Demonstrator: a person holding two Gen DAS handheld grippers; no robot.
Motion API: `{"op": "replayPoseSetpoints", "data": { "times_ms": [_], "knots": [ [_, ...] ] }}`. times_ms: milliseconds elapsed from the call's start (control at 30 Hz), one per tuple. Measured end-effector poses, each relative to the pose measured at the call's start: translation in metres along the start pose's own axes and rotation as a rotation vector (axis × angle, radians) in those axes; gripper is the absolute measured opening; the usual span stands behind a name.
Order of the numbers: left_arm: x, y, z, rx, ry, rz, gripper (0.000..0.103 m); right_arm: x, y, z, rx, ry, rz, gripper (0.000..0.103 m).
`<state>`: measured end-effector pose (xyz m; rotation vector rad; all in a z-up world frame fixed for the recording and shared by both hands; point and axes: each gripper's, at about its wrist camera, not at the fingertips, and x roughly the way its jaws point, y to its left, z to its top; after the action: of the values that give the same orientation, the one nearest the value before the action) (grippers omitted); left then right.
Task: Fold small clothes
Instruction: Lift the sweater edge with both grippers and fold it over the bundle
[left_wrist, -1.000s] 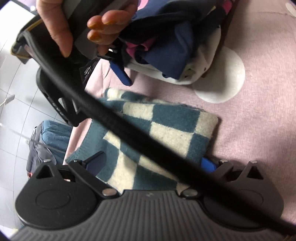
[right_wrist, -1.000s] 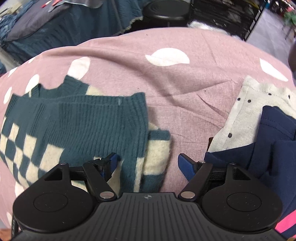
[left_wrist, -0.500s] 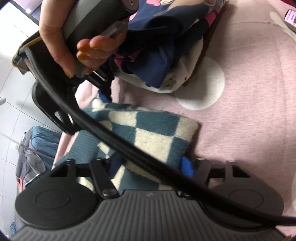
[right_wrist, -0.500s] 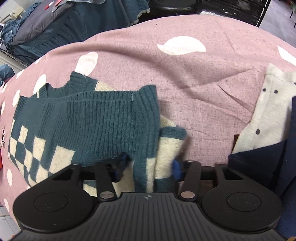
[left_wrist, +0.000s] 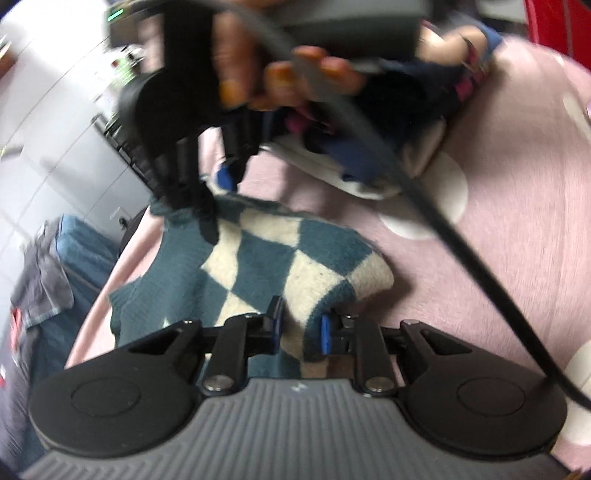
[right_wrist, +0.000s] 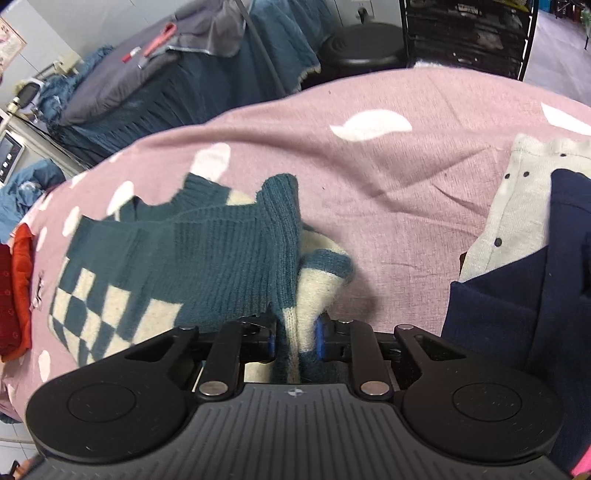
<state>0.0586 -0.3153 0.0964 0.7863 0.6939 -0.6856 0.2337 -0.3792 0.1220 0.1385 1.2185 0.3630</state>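
Teal and cream wool fills both of my views: the checked knit sweater (left_wrist: 280, 266) lies partly folded on the pink cloth with white spots (left_wrist: 498, 266) that covers the table. My left tongs (left_wrist: 300, 329) are clenched on a bunched edge of the sweater, the blue pads pressing the knit from both sides. My right tongs (right_wrist: 295, 338) grip another bunched fold of the same sweater (right_wrist: 207, 258), cream and teal wool squeezed between the pads, with the ribbed plain-teal part draped over the checked part just ahead of them.

From the left wrist I see the right hand (left_wrist: 280, 74) around its grey handle above the far end of the sweater, blurred, and a black cable (left_wrist: 424, 206) running across the picture. Beyond it sits a pile of navy, pink and white clothes (left_wrist: 369, 147) on the cloth, close to the sweater but apart from it.

From the right wrist, a navy garment (right_wrist: 517, 314) lies over a cream garment with dark dots (right_wrist: 517, 206) at the right edge, separated from the sweater by a strip of bare cloth. A red and orange item (right_wrist: 14, 295) rests at the left edge, near the sweater's checked end.
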Motion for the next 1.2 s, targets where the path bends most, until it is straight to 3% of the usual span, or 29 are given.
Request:
{"op": "replayPoseSetpoints", "data": {
  "times_ms": [133, 367, 500, 667, 1033, 1200],
  "knots": [
    [-0.007, 0.018, -0.002, -0.129, 0.002, -0.049, 0.019, -0.004, -0.002, -0.002, 0.027, -0.026, 0.029, 0.032],
    [-0.005, 0.060, -0.019, -0.496, 0.010, -0.176, 0.019, -0.008, -0.001, -0.006, 0.070, -0.041, 0.049, 0.031],
    [-0.008, 0.085, -0.035, -0.696, -0.017, -0.245, 0.019, -0.012, 0.002, -0.003, 0.124, -0.043, 0.092, 0.030],
    [-0.021, 0.113, -0.058, -0.864, -0.064, -0.275, 0.018, -0.014, 0.018, 0.005, 0.175, -0.034, 0.169, 0.030],
    [-0.073, 0.175, -0.125, -1.165, -0.169, -0.204, 0.018, 0.000, 0.089, 0.024, 0.235, -0.001, 0.328, 0.030],
    [-0.099, 0.199, -0.169, -1.261, -0.167, -0.110, 0.018, 0.019, 0.140, 0.029, 0.213, 0.016, 0.363, 0.030]
  ]
}}
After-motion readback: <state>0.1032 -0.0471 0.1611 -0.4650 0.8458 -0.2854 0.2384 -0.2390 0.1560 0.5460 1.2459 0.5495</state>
